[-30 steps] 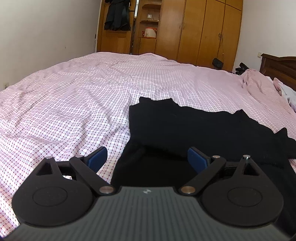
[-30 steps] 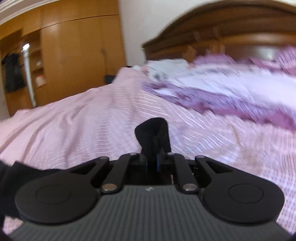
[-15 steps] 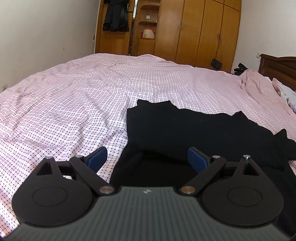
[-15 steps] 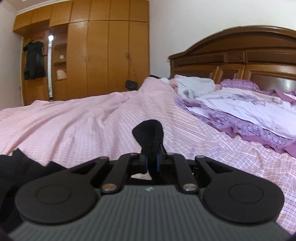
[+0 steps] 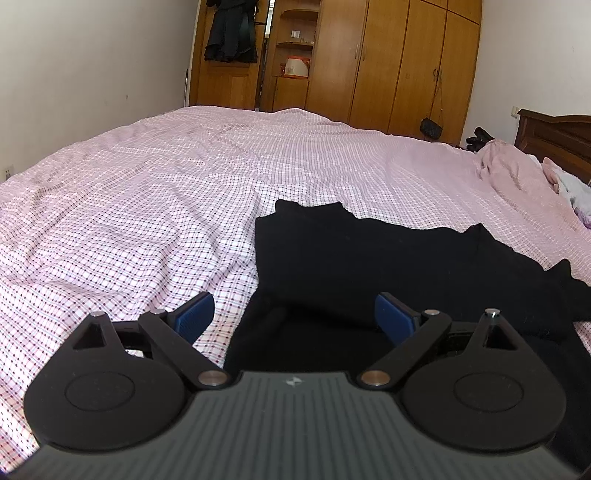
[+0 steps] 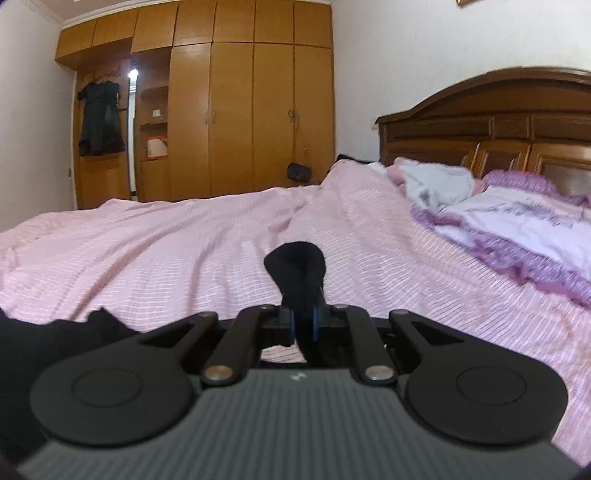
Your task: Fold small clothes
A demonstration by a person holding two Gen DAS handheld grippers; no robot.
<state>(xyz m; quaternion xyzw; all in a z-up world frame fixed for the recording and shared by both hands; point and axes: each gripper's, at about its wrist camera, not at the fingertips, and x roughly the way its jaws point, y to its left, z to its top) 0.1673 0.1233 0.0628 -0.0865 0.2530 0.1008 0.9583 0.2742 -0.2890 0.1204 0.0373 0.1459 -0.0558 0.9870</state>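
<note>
A black garment point(image 5: 388, 258) lies partly folded on the pink checked bedsheet point(image 5: 147, 192). My left gripper point(image 5: 294, 314) is open and empty, its blue pads spread wide just above the garment's near left edge. My right gripper point(image 6: 303, 326) is shut on a bunched piece of the black garment point(image 6: 297, 273), which sticks up between the pads. More of the garment shows at the left of the right wrist view point(image 6: 55, 339).
A wooden wardrobe point(image 5: 388, 62) stands beyond the bed, with a dark dress point(image 5: 231, 29) hanging and a small black bag point(image 5: 431, 127). A wooden headboard point(image 6: 498, 122), purple-trimmed pillow point(image 6: 517, 229) and bundled white cloth point(image 6: 436, 184) lie at the right.
My right gripper, still holding the fabric, has swung left so the wardrobe fills more of its view. My left gripper has tilted slightly; the garment looks unmoved.
</note>
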